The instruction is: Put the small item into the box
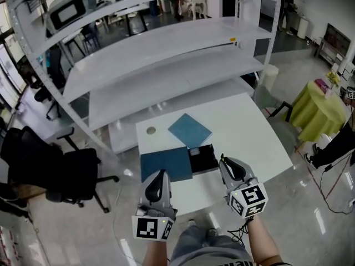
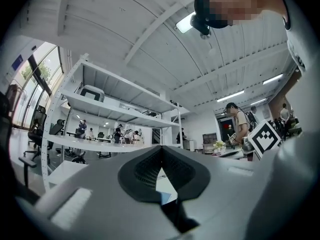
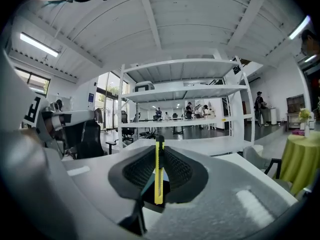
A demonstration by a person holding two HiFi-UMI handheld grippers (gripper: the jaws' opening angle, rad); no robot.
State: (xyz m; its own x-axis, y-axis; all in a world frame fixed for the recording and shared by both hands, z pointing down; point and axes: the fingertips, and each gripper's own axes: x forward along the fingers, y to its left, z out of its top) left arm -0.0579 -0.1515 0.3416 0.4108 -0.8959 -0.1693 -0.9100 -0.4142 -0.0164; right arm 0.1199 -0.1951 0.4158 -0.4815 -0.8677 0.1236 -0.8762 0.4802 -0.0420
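Note:
On the white table (image 1: 249,132) lies an open box: a black tray (image 1: 202,158) with a dark blue panel (image 1: 166,165) beside it on the left. A lighter blue lid (image 1: 189,130) lies just behind it. My right gripper (image 1: 224,160) hovers at the tray's near right edge and is shut on a slim yellow utility knife (image 3: 159,171), held upright between the pads. My left gripper (image 1: 162,174) is over the table's front edge, just in front of the blue panel. Its jaws are pressed together with nothing between them (image 2: 161,168).
A tall white shelving rack (image 1: 166,65) stands behind the table. Black office chairs (image 1: 66,170) are at the left, and a round table with a yellow-green cloth (image 1: 319,107) is at the right. A small round cap (image 1: 151,130) sits in the tabletop near the lid.

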